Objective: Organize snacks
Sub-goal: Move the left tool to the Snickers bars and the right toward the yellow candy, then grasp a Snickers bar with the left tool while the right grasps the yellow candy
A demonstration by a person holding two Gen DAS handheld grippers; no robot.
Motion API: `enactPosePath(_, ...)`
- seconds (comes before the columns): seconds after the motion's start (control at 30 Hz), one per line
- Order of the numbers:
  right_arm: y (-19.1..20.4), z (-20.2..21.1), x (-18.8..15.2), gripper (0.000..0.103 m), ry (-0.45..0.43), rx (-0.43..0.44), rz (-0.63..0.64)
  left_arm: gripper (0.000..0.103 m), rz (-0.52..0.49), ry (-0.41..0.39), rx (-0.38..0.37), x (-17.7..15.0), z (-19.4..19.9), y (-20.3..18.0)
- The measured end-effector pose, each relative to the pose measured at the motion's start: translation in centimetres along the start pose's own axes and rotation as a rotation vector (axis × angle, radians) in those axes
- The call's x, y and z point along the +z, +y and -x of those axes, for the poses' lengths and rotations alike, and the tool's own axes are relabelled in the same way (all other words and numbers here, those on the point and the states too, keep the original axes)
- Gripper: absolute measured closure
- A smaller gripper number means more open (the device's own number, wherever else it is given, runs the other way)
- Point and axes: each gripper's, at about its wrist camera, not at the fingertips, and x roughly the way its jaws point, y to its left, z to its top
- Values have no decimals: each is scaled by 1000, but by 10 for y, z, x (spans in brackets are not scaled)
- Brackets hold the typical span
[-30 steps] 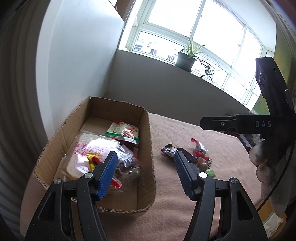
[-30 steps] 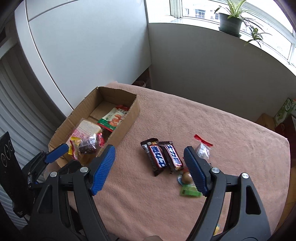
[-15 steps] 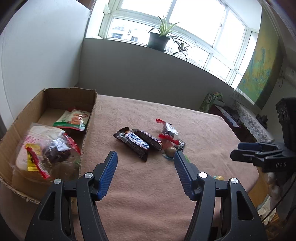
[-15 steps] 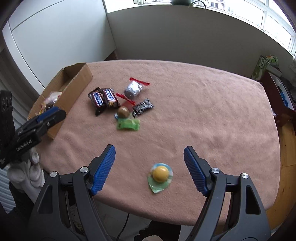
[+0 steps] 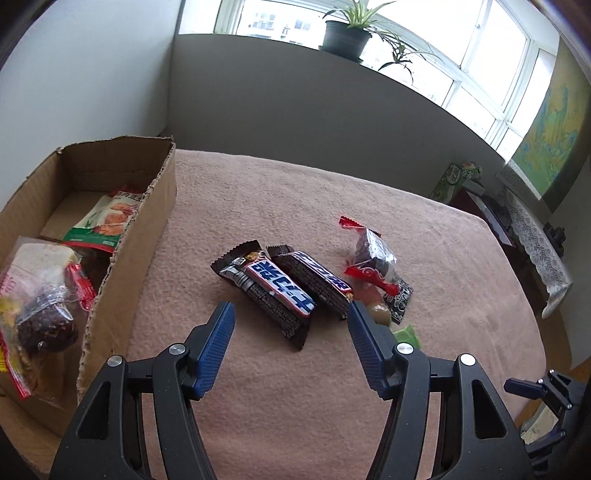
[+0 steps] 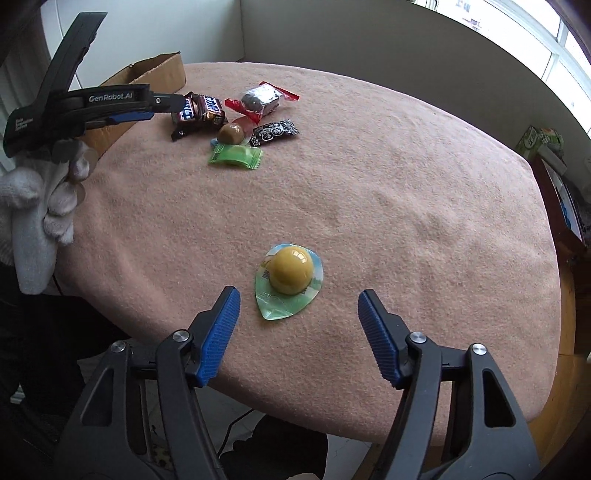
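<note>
Two dark chocolate bars (image 5: pixel 275 286) lie side by side on the pink tablecloth (image 5: pixel 258 387), and my left gripper (image 5: pixel 291 326) hovers open just short of them with nothing between its pads. Beside the bars sit a clear-wrapped dark snack (image 5: pixel 373 254), a brown ball (image 5: pixel 380 314) and a green candy (image 5: pixel 406 334). A yellow jelly cup (image 6: pixel 290 271) lies alone near the table's front. My right gripper (image 6: pixel 297 299) is just behind it; its jaws are closing, their pads apart from the cup. From the right wrist, the left gripper (image 6: pixel 162 107) hangs over the chocolate bars (image 6: pixel 199 112).
A cardboard box (image 5: pixel 162 206) at the table's left holds several bagged snacks (image 5: pixel 40 295). A white-gloved hand (image 6: pixel 37 192) grips the left tool. A black wrapper (image 6: pixel 275 132) lies by the pile. A potted plant (image 5: pixel 345 35) stands on the sill; a green carton (image 5: pixel 458 179) sits beyond the table.
The left gripper swung right from over the box to the chocolate bars. The right gripper moved right and down from the snack pile to the jelly cup, and its jaws narrowed.
</note>
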Motion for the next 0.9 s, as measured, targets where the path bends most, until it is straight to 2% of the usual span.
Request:
enactPosePath(0.1,-2,-8,-1,45,18,27,4,43,11,12,35,4,-10,1)
enactPosePath(0.17,-2,-11,-4,45,15,28,12,50,14,28,47,5,-17,2)
enactPosePath(0.27,-3,-11,-4,45,1,30,16,54,16,49,61,7,-26,3)
enactPosePath(0.63,-4,-20,9,45,-22,38,42,57,-6,81,101,19,-46,-5)
enactPosePath(0.73,-4,-19,10,46,-35,41,40,62,-37,82,115,18,-49,-9)
enactPosePath(0.87,-6,-17,8,58,-46,38,31,67,-48,79,107,16,-47,-9)
enactPosePath(0.9,-8,-16,7,58,-46,44,26,67,-53,78,107,15,-46,-10)
